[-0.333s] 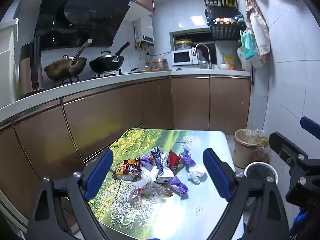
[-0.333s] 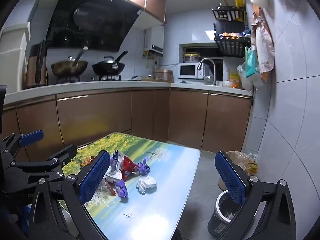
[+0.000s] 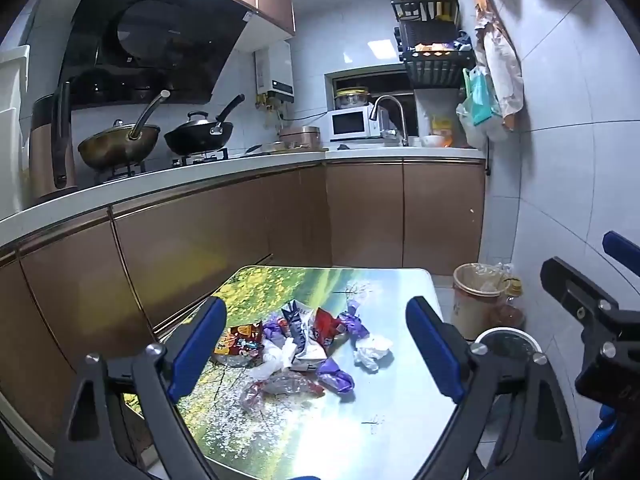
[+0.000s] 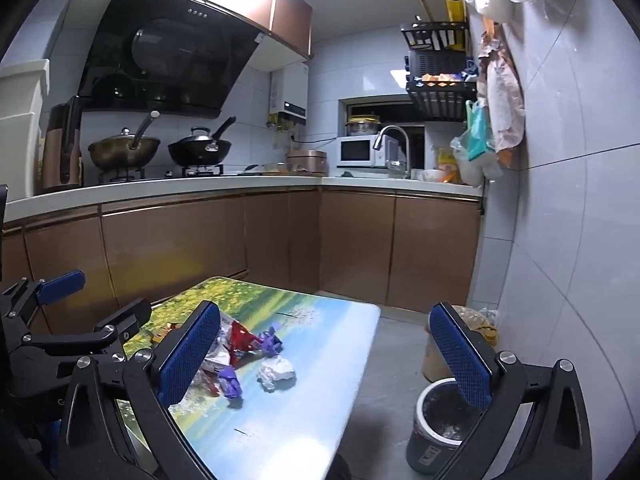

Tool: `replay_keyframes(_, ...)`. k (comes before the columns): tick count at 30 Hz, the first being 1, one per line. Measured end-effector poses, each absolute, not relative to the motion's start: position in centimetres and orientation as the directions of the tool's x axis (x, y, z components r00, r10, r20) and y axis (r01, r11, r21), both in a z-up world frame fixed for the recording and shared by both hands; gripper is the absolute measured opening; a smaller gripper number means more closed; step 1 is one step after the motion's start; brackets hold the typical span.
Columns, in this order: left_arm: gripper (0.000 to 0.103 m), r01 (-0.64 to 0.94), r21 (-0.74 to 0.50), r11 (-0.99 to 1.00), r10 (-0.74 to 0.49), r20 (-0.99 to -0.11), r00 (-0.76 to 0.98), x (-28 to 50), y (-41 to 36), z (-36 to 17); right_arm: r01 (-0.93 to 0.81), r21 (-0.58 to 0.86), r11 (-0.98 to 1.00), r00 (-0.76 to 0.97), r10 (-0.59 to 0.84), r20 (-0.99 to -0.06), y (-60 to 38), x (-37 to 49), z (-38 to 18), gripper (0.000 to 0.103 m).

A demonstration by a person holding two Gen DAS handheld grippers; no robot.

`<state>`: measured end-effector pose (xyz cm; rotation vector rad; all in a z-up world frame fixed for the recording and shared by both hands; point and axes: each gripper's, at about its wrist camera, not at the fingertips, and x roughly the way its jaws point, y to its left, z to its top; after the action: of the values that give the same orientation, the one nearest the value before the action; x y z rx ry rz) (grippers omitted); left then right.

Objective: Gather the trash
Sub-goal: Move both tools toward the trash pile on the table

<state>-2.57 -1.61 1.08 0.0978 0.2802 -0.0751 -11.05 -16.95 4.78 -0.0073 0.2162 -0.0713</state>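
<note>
Gaping empty, both the left claw (image 3: 316,346) and right claw (image 4: 326,350); orange wrapper (image 3: 239,340) clear only from the left wrist.

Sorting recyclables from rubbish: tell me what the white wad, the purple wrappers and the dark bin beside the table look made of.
White wad: probably tissue paper, matte, softly crumpled.
Purple wrappers: likely plastic or foil film, glossy, twisted.
Dark bin: seemingly plastic with a white rim; its bag liner looks like thin film.
</note>
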Motion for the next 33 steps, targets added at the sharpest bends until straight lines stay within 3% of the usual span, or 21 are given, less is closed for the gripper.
replay_keyframes(33, 0.091, 0.133, 0.120, 0.984, -0.071, -0.424, 0.903, 6.6, -3.8, -2.6, 0.132, 0.024, 0.991, 0.928, -0.115, -0.355, -19.1, -2.4, -0.5, 0.103)
